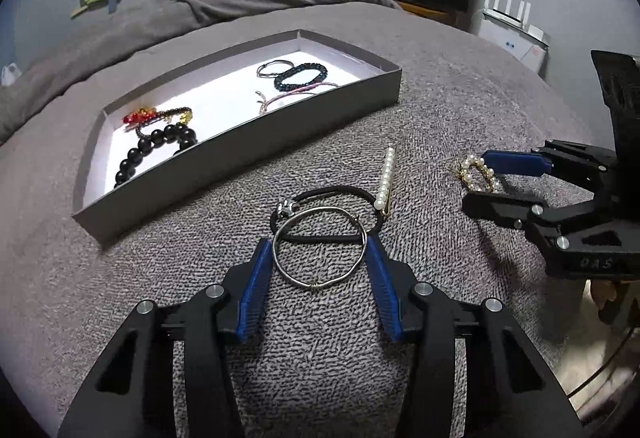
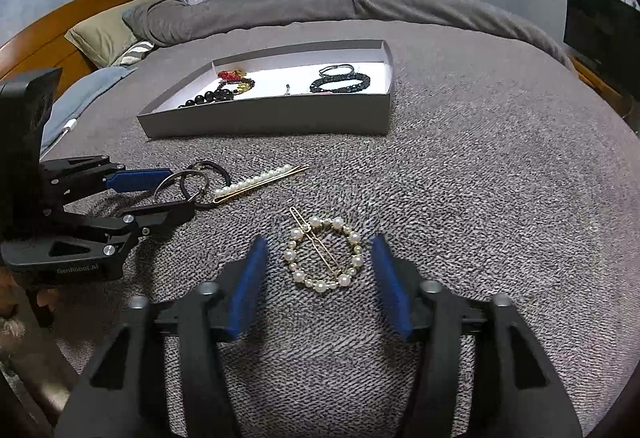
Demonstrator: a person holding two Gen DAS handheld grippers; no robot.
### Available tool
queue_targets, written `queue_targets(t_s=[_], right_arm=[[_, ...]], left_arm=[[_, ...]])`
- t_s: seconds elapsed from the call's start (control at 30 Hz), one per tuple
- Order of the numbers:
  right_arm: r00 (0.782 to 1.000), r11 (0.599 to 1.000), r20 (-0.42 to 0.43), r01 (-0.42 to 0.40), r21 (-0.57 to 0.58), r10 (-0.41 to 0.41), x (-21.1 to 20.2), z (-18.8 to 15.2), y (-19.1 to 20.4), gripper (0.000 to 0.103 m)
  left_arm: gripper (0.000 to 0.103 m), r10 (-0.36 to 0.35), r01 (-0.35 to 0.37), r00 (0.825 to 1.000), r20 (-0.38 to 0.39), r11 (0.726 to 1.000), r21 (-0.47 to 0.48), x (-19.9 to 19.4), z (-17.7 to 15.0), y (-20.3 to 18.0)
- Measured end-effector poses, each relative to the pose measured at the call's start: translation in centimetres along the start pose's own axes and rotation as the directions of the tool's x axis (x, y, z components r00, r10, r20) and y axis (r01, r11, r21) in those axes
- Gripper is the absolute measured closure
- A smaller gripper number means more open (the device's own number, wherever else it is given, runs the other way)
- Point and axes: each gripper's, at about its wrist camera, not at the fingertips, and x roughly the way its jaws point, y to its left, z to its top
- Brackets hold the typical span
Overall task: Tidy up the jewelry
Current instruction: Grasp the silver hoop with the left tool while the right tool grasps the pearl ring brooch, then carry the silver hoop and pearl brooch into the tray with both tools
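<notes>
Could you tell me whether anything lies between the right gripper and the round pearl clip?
Nothing visible does. The round pearl clip lies on the grey blanket between the right gripper's open jaws, with bare blanket on either side.

We find both fisheye views dim and cool-toned, with straight lines bowed hard toward the rim and black vignette filling the corners. The white floor of the shallow grey cardboard tray (image 1: 384, 56) is blown out to glare in the left wrist view, while the grey knitted bedspread (image 2: 480, 178) stays sharp at centre. Soft shadows fall beneath the black gripper frames, and the lower corners smear into blur.
</notes>
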Motion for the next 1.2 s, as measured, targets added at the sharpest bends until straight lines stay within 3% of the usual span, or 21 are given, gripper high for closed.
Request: queue_targets(t_s=[0.13, 0.27, 0.73, 1.2], right_arm=[[1.0, 0.999, -0.009, 0.029, -0.034, -0.029, 0.2, -0.2, 0.4, 0.046], [0.999, 0.999, -0.003, 0.037, -0.03, -0.038, 0.1, 0.0, 0.2, 0.061], [0.997, 0.999, 0.076, 0.032, -0.041, -0.029, -1.7, 3.8, 0.6, 0.062], [0.993, 0.998, 0.11, -0.029, -0.053, 0.035, 1.5, 11.2, 2.6, 0.062]], left_arm=[[0.053, -0.009, 0.009, 1.0, 0.011, 1.0, -0.006, -0.5, -0.2, 0.1], [0.053, -0.014, 0.014, 0.999, 0.031, 1.0, -0.012, -1.5, -0.2, 0.5], [0.053, 0.036, -0.029, 0.992, 0.118, 0.997, -0.065, -5.7, 1.6, 4.5], [0.053, 0.109, -0.095, 0.991, 0.077, 0.982, -0.161, -4.0, 5.4, 12.4]])
